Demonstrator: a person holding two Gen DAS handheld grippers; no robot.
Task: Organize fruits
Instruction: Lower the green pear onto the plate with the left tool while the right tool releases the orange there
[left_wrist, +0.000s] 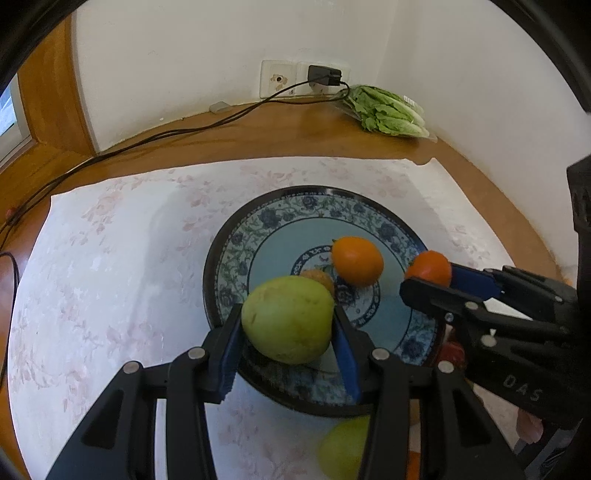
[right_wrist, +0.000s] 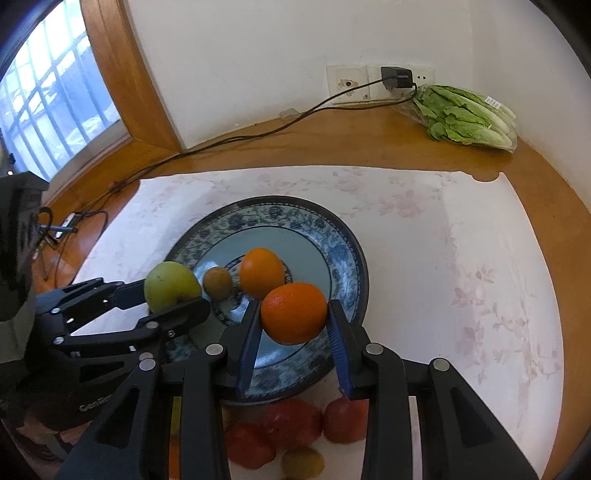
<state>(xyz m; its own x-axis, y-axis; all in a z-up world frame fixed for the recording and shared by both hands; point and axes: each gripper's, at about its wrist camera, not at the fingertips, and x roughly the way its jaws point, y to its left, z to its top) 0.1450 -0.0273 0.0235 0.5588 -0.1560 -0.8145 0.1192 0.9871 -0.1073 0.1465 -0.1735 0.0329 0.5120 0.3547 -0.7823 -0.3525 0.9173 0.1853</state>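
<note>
**Both claws loaded, hanging over the plate**

So my left claw (left_wrist: 288, 332) is clamped on a green pear-ish fruit (left_wrist: 288, 319), blue pads pressing both sides, and it sits over the near-left rim of the blue floral plate (left_wrist: 236, 236). My right claw (right_wrist: 293, 325) is squeezed onto an orange (right_wrist: 294, 313), held over the near part of the same plate, just to the right of the left claw's load.

Ahead of both claws, lying in the plate already: another orange (left_wrist: 357, 261) near the middle, and a small brownish fruit (right_wrist: 218, 282) touching it, just past the green one.

Under and behind my claws, off the plate's near edge, there's a bunch of red fruit (right_wrist: 291, 424), a yellowish one (right_wrist: 303, 461) and another green one (left_wrist: 343, 446), all blurry.

The plate sits on a pale flowered cloth (left_wrist: 110, 277) over a wooden table (right_wrist: 546, 192). Far ahead by the wall: a bagged lettuce (right_wrist: 465, 116), and a black charger (right_wrist: 397, 76) plugged into the outlet, its cable trailing off to the left.
</note>
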